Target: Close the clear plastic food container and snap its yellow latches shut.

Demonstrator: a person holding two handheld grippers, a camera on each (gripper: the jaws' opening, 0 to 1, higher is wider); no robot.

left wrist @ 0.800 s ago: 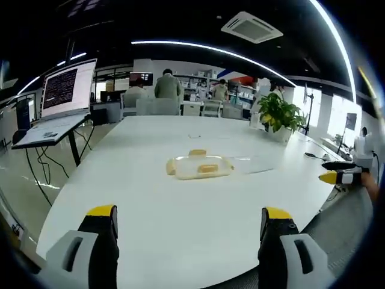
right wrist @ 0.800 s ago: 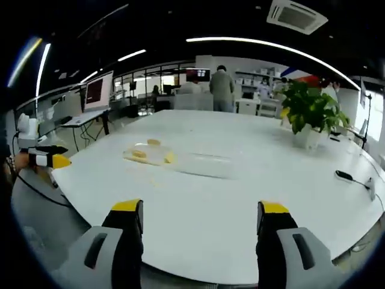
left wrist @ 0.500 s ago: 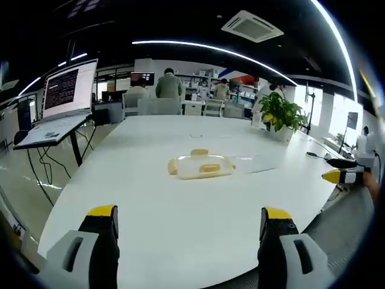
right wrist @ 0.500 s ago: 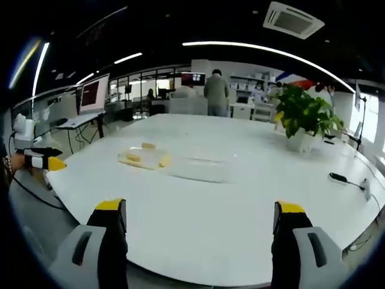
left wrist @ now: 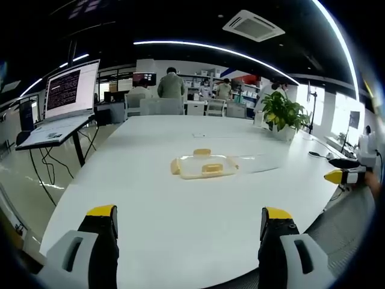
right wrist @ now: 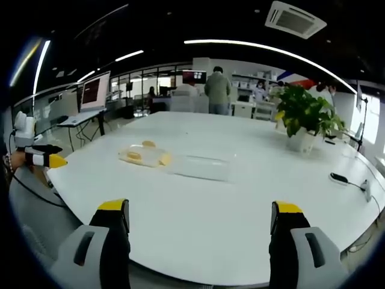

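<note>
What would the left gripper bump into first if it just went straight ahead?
Probably the clear container lying on the white table. The left gripper, jaws wide open, points toward it over bare tabletop, though depth is hard to judge.

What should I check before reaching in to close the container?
1. Left gripper open: ok, fingers spread, nothing held.
2. Right gripper open: ok, nothing held.
3. Container within view on the white table: ok, and apart from both grippers.
4. Lid closed: not ok, it lies flat beside the base.
5. Yellow latches snapped: not ok.
6. Path over the table free: ok; the potted plant stands off to the side.
</note>
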